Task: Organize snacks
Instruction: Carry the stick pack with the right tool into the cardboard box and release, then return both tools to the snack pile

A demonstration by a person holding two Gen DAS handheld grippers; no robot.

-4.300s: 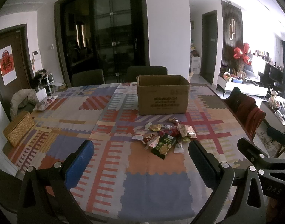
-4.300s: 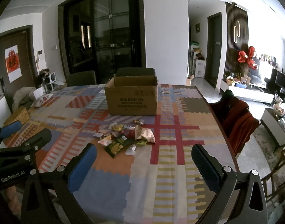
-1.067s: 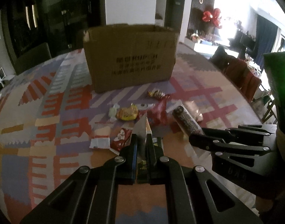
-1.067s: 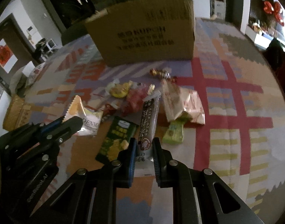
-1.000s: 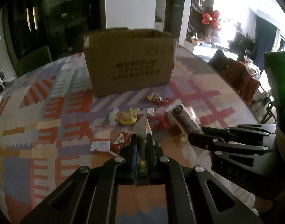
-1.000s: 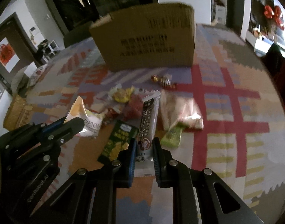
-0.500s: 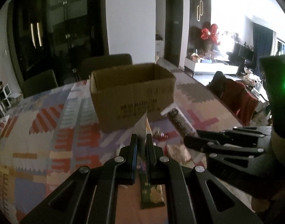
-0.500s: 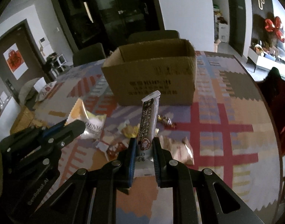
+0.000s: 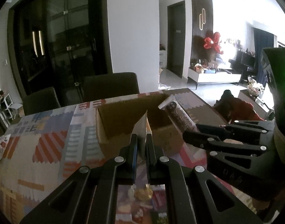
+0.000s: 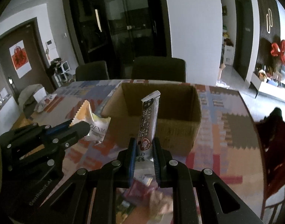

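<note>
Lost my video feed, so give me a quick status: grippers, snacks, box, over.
Left gripper shut on white-and-yellow packet. Right gripper shut on dark snack stick. Both near the open cardboard box. Nothing blocking it.

Cardboard box [image 10: 157, 128] on table [image 10: 226, 130], chairs [image 10: 159, 68] behind.

Plain brown open-top cardboard box [image 10: 159, 110], faint dark print on the near wall. Dark brown-and-silver stick-shaped snack wrapper [image 10: 149, 119], white characters, red round logo near bottom. Pale yellow-and-white crimped snack pouch [image 10: 90, 120], left. Patchwork tablecloth [image 10: 230, 115]: red stripes, grey-blue, tan, brown zigzag-edged blocks. Black grippers, blue pads [image 10: 132, 156].
</note>
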